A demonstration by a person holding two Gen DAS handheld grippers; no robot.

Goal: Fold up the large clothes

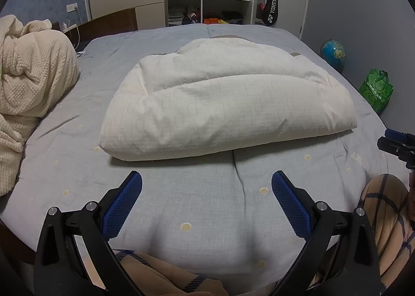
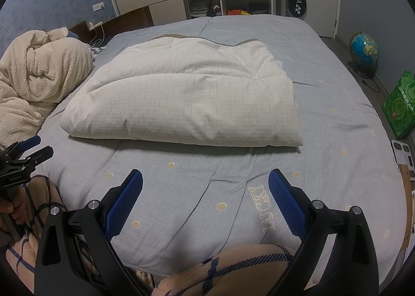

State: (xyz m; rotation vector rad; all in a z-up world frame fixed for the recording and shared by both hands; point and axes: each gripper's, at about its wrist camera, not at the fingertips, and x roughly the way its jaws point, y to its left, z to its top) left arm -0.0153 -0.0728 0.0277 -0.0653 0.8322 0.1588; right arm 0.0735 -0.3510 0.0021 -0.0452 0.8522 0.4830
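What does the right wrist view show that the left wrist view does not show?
Only the right wrist view shows the word LUCKY stitched on the grey bed sheet, and the globe's stand with its cord on the floor.

Only the left wrist view shows the long crease in the sheet in front of the quilt.

Both show the folded white quilt lying on the bed, the cream blanket heaped at the left, the globe, the green bag, and both grippers, left gripper and right gripper, open and empty.
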